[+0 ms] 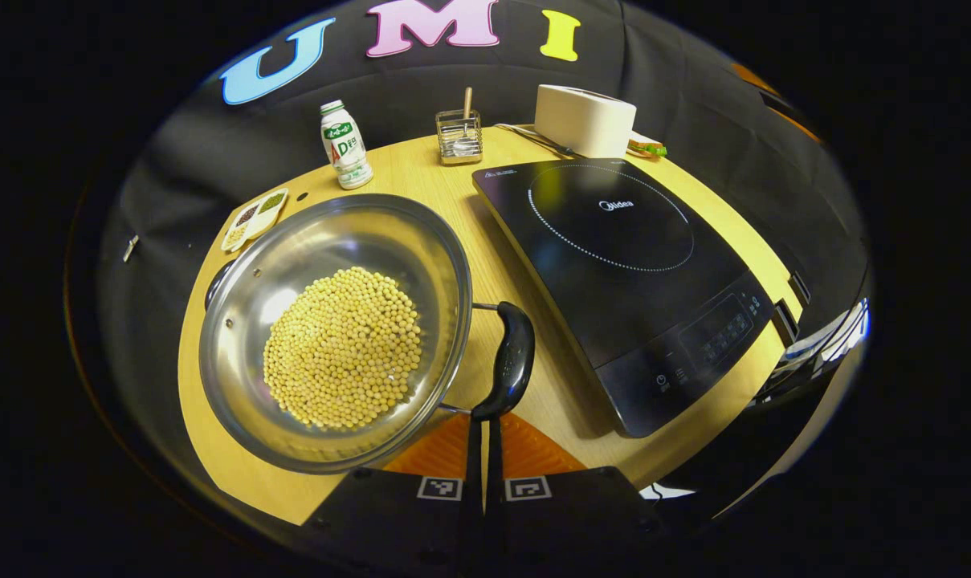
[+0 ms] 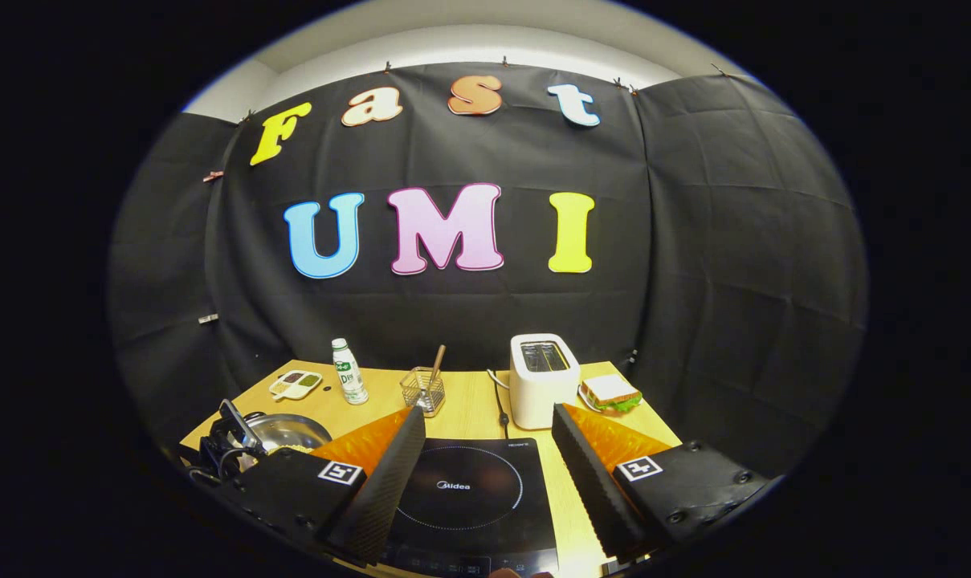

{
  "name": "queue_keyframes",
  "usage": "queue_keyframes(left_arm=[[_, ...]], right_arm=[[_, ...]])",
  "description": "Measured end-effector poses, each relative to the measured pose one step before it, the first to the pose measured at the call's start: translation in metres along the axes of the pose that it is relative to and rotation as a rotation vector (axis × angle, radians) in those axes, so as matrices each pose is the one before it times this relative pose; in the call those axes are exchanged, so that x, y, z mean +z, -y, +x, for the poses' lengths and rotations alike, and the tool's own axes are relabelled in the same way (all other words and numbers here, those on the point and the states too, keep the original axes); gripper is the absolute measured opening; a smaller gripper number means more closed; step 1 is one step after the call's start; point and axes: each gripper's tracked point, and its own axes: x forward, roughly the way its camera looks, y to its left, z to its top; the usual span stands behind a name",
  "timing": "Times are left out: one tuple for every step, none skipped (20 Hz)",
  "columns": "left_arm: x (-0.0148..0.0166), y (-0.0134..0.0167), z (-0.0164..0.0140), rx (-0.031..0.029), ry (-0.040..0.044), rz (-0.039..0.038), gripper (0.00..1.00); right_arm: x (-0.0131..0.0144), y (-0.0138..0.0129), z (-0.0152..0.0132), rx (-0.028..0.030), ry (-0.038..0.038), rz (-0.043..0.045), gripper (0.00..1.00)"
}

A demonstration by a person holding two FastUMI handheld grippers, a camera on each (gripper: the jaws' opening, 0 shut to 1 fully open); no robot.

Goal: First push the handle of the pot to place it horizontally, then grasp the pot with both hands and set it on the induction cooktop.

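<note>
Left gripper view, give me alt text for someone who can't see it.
The left gripper, fingers together, touches the black handle of a steel pot of yellow beans on a wooden table. An induction cooktop lies to the right, with a bottle and toaster behind.

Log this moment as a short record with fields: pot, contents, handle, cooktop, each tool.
pot: steel pot on the wooden table, left of the cooktop
contents: pale yellow beans
handle: black handle on the pot's cooktop side
cooktop: black induction cooktop, nothing on it
left tool: fingers together, tips at the handle's near end
right tool: open, raised in front of the cooktop, holding nothing
stage: pot not yet on the cooktop
</note>
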Motion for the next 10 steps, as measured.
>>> queue_keyframes(left_arm=[[0.00082,0.00124,0.00087,-0.00226,0.00173,-0.01005,0.05],[0.00128,0.00181,0.00061,-0.00215,0.00115,-0.00987,0.05],[0.00233,0.00301,0.00107,-0.00462,0.00379,-0.00893,0.05],[0.00286,0.00193,0.00091,-0.00381,0.00406,-0.00593,0.05],[0.00229,0.00137,0.00213,-0.00164,0.00361,-0.00304,0.05],[0.00295,0.0016,0.00241,-0.00001,0.00194,-0.00205,0.05],[0.00245,0.00179,0.00181,-0.00027,0.00292,-0.00332,0.05],[0.00277,0.00296,0.00099,-0.00228,0.00409,-0.00677,0.05],[0.00242,0.00004,0.00237,0.00316,0.00306,-0.00577,0.05],[0.00312,0.00115,0.00203,0.00369,0.00408,-0.00551,0.05]], right_arm=[[-0.0004,0.00243,0.00124,-0.00395,-0.00191,0.00241,0.99],[-0.00012,0.0019,0.00098,-0.00198,-0.00146,0.00151,0.99],[-0.00081,0.00119,0.00016,-0.0014,-0.00123,0.00072,0.99],[-0.00066,0.00125,0.0,-0.00067,-0.00011,-0.00132,0.99],[-0.00045,0.00113,0.00134,-0.0022,-0.00085,-0.00182,0.99],[-0.00051,0.00101,-0.00032,-0.00022,-0.0016,-0.00118,0.99],[-0.00082,0.00019,-0.00003,0.00027,-0.00097,-0.00081,0.99],[0.00046,0.00077,0.00025,-0.00048,0.00033,-0.00102,0.99],[0.0,0.00064,-0.0003,-0.00112,0.00049,-0.00022,0.99],[0.00012,0.00202,0.00003,-0.00257,-0.00047,0.00044,0.99]])
